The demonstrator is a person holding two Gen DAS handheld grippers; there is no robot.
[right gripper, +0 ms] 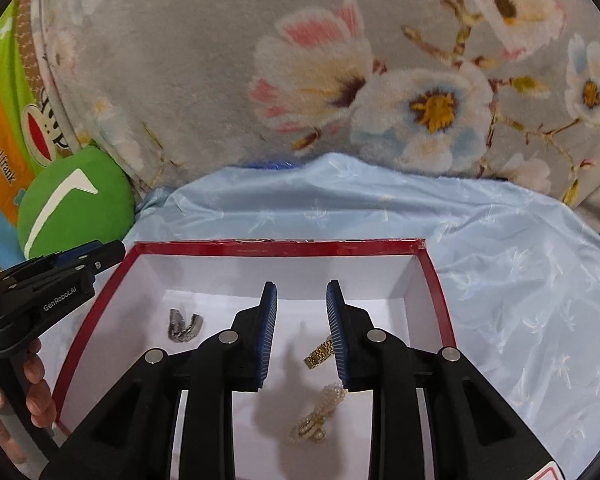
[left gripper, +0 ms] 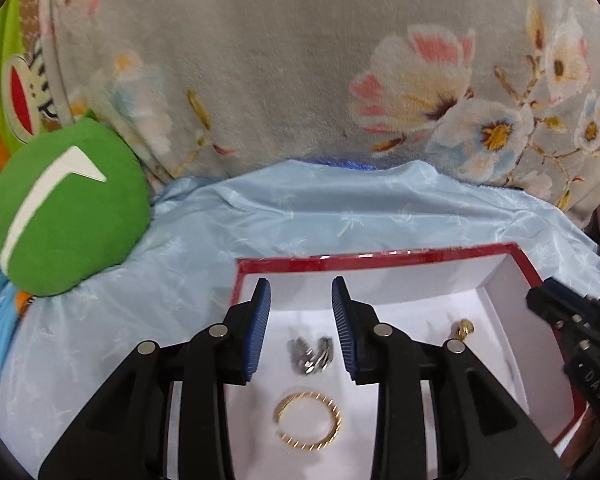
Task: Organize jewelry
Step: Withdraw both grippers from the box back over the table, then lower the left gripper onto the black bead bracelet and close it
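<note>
A red-rimmed box [left gripper: 380,261] with a white inside lies on a pale blue cloth [left gripper: 204,240], and the jewelry rests on its floor: a silver metal band [left gripper: 311,354] folded into a small heap, a twisted gold hoop [left gripper: 308,420] lying flat just nearer the camera, a gold link bracelet [right gripper: 320,354] and a pearl bead piece [right gripper: 320,416] with a gold clasp. In the left wrist view the left tongs [left gripper: 300,328] hang over the box with their blue pads apart and nothing between them, the silver band showing in the gap. The right tongs [right gripper: 301,332] likewise stand spread and empty over the box; the gold bracelet lies partly hidden behind their right pad, the pearl piece just below it. The silver band sits apart near the box's left wall. Behind the box rises a grey floral blanket [left gripper: 300,60]; a green round cushion [left gripper: 66,208] leans at the far left, near the cloth's edge.
</note>
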